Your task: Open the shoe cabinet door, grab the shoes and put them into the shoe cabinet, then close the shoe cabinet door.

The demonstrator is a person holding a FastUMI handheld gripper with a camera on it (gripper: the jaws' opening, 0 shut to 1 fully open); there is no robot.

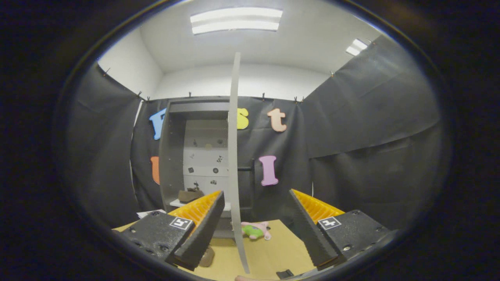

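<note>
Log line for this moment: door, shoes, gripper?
door: open, edge-on between fingers | cabinet: one shoe on shelf | second shoe: on floor by left finger | gripper: open, holding nothing

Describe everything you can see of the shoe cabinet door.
The shoe cabinet door is a tall, thin, pale grey panel, smooth like painted board, seen edge-on. It stands swung open, rising from between the gripper fingers to above the cabinet top. Its lower end hangs over the tan floor. The open fingers flank it without touching it. Behind it, the dark cabinet shows a brown shoe on a shelf.
</note>
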